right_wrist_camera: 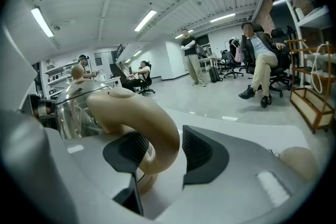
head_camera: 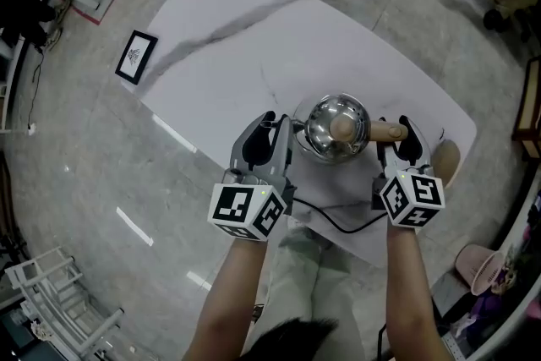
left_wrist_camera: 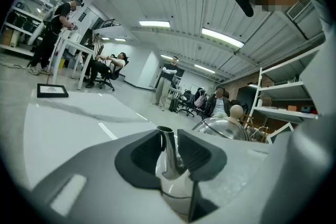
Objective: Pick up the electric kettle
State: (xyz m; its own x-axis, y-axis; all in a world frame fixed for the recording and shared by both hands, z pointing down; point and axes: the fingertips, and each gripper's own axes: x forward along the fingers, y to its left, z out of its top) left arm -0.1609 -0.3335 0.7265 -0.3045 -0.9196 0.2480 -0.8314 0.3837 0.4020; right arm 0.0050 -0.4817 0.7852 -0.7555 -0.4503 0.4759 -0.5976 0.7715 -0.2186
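Note:
A stainless steel electric kettle [head_camera: 336,128] with a tan knob and a tan handle [head_camera: 388,131] stands on the white table [head_camera: 245,46], near its front edge. My left gripper [head_camera: 270,133] is at the kettle's left side. In the left gripper view its pads are shut on the thin metal spout [left_wrist_camera: 167,149], with the domed lid [left_wrist_camera: 223,127] behind. My right gripper [head_camera: 396,134] is at the kettle's right side. In the right gripper view the curved handle [right_wrist_camera: 144,123] fills the space between its pads [right_wrist_camera: 123,152], and the steel body [right_wrist_camera: 79,107] lies to the left.
A black cord [head_camera: 338,222] runs from the kettle over the table's front edge. A beige round thing [head_camera: 445,161] sits by the table's right corner. A framed picture [head_camera: 136,57] lies on the floor at left. People sit and stand far off [right_wrist_camera: 260,60].

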